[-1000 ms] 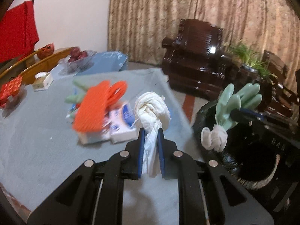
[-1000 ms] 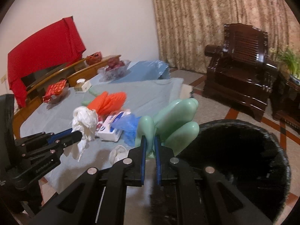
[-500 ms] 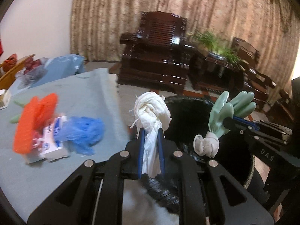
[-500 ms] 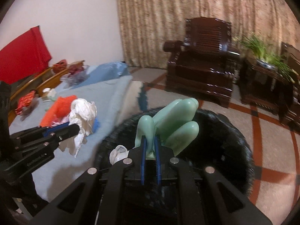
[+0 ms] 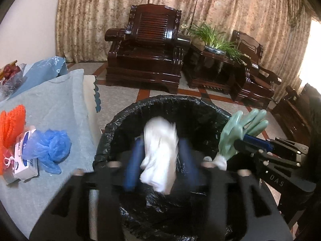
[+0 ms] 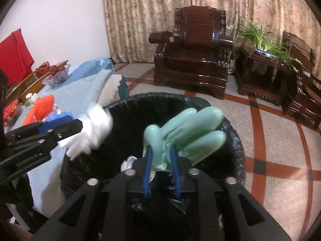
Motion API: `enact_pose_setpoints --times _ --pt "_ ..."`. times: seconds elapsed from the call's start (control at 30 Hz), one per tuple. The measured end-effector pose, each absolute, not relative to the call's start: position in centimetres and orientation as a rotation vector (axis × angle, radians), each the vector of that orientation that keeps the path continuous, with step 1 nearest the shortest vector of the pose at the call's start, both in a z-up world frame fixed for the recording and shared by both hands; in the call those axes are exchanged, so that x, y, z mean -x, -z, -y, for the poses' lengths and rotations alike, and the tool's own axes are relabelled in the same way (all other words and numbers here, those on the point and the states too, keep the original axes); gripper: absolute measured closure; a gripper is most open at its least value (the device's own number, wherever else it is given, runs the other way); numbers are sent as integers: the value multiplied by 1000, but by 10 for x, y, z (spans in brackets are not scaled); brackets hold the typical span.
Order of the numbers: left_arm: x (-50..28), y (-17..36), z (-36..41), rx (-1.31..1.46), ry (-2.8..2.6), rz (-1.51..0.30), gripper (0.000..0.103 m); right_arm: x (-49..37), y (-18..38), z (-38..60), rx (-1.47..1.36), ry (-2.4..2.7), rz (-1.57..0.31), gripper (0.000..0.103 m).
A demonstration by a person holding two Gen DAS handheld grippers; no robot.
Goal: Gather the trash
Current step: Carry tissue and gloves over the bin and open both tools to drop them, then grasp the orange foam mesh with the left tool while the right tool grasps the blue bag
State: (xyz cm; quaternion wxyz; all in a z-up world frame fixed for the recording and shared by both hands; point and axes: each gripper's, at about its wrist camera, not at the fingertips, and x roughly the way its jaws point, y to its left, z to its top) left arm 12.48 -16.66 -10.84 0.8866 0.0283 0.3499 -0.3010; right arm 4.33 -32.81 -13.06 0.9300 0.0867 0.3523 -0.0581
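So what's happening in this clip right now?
A person holding a gripper in each hand is dropping trash into the black-lined bin. The left gripper is opening, with the white wad loose between its jaws. The right gripper is opening around the green glove over the bin. A blue wad, a box and orange netting remain on the table.

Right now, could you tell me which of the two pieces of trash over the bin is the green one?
The green rubber glove, between the opening jaws of the right hand-held gripper. The piece at the left hand-held gripper is a crumpled white bag.
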Motion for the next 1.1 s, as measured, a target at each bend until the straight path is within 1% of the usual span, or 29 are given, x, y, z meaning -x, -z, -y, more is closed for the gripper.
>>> enact_pose_setpoints --times 0.03,0.07,0.1,0.13,0.17,0.23,0.3,0.4,0.5,0.57,0.67,0.9,1.1 --pt "-125 108 164 -53 621 -724 45 -42 132 330 -177 121 -726 72" --pt "-124 107 162 -49 616 -724 44 -41 134 331 -179 125 -731 65" --pt "-125 106 159 -46 610 -722 40 -40 135 332 -186 128 -734 62" --pt "-125 104 154 -41 596 -716 35 -39 135 332 -193 129 -732 54" --pt "-125 102 148 -35 582 -710 33 -38 135 333 -200 134 -725 41" --pt "-126 98 138 -28 554 -699 25 -38 134 332 -196 152 -718 25" --pt "-128 94 125 -16 521 -690 22 -38 131 329 -191 152 -711 25" --pt "-130 88 103 -6 468 -680 18 -42 127 325 -190 141 -701 21" --pt "-128 82 80 -8 402 -651 16 -46 121 318 -198 114 -678 16" --pt "-126 78 64 -11 354 -633 14 -52 116 308 -193 96 -654 11" --pt "-126 73 36 -4 283 -613 14 -64 105 288 -177 42 -615 8" --pt "-130 68 -27 12 127 -586 14 -102 92 226 -132 -90 -565 7" --pt "-139 76 -60 32 44 -598 14 -135 95 175 -107 -182 -563 7"
